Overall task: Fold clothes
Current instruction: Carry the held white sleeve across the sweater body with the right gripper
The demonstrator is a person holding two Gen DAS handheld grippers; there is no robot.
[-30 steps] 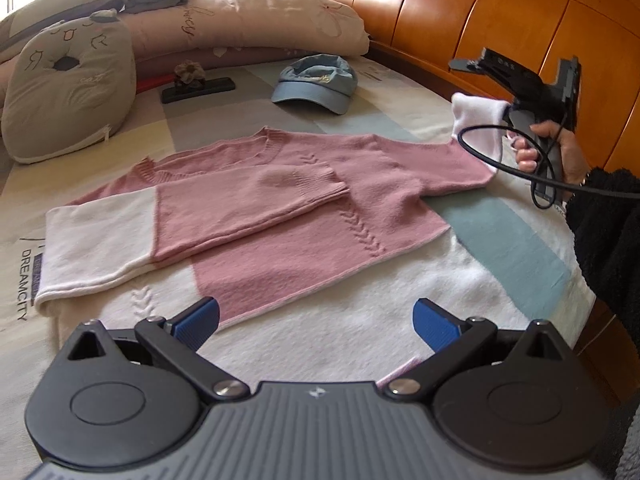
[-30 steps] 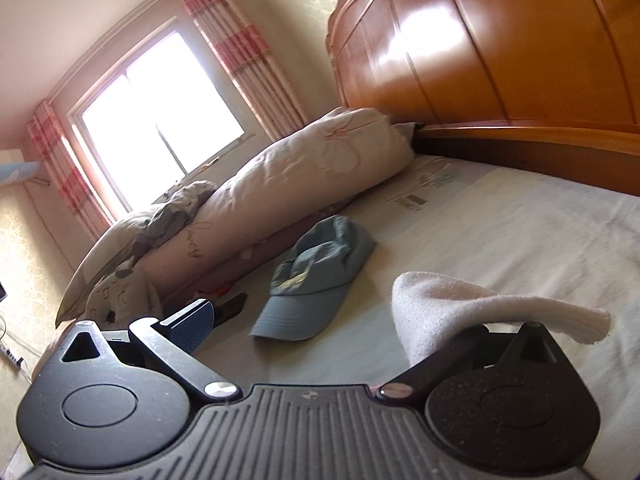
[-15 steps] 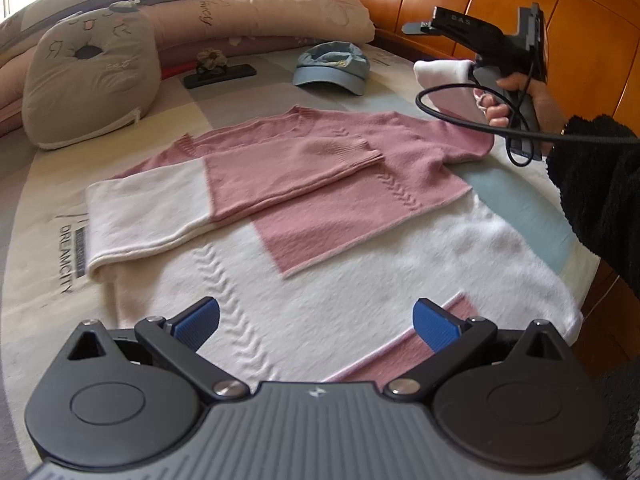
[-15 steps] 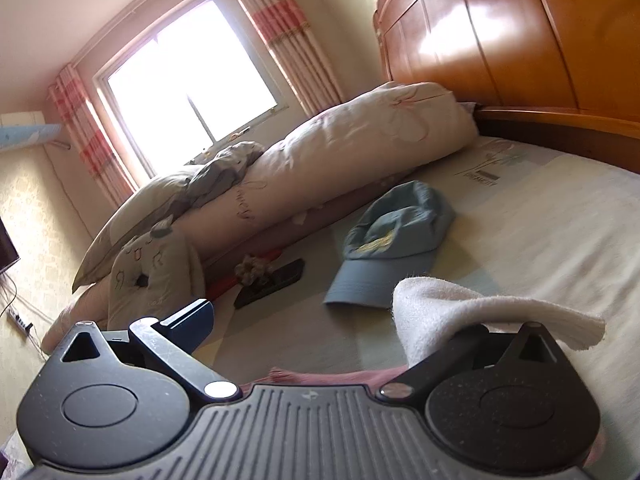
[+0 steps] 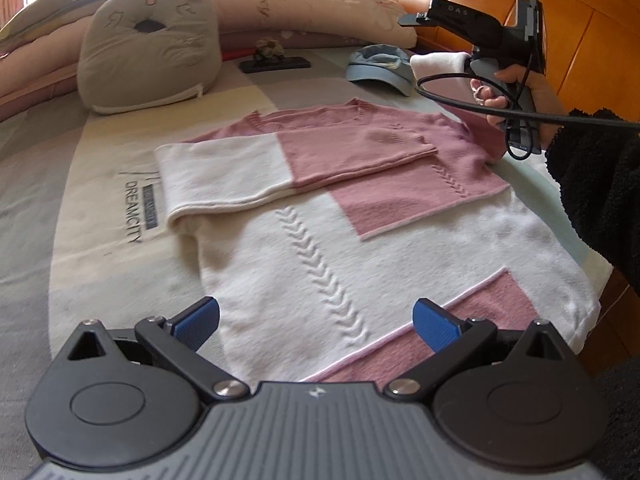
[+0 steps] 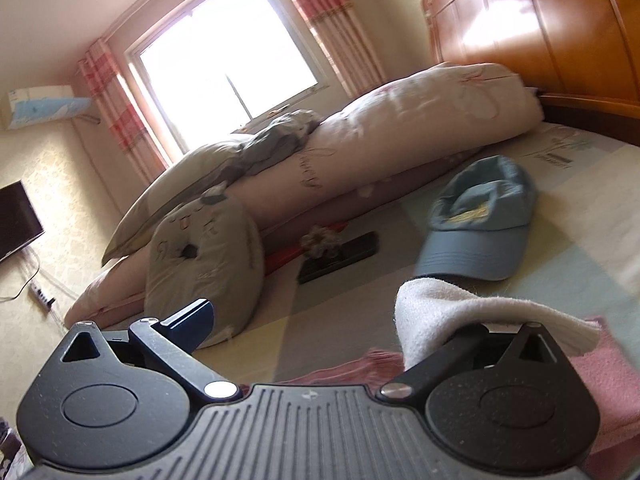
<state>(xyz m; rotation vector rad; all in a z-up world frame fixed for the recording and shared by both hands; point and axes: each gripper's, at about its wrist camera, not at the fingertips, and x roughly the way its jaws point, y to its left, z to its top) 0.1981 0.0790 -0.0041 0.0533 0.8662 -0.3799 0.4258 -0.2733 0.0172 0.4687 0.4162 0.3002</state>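
A pink and white sweater (image 5: 340, 216) lay flat on the bed (image 5: 80, 208), with its hem at the near side and its collar at the far side. One sleeve (image 5: 256, 168) was folded across the chest, white at the left end and pink toward the right. The other sleeve was lifted from the bed at the far right.

The left gripper (image 5: 316, 316) hovered over the near hem of the sweater. Its two blue fingers (image 5: 198, 318) stood wide apart and nothing was between them; whether they touched the knit I could not tell.

The right gripper (image 6: 308, 312) was held by a hand (image 5: 516, 92) with a dark fuzzy sleeve (image 5: 600, 184), above the far right shoulder of the sweater. The white cuff (image 6: 448, 312) of the lifted sleeve hung draped over its right finger, while the left finger (image 6: 192, 320) stood clearly away from it. So the jaws looked released, and the cuff rested on one finger only and was not pinched.

Beyond the sweater, a blue cap (image 6: 480, 224) lay at the far right of the bed, and a dark phone (image 6: 340, 258) with a small flower-like thing was to its left. A grey cushion (image 5: 152, 52) leaned at the far left, in front of long pillows (image 6: 400, 128). A wooden headboard (image 6: 560, 32) stood on the right side.
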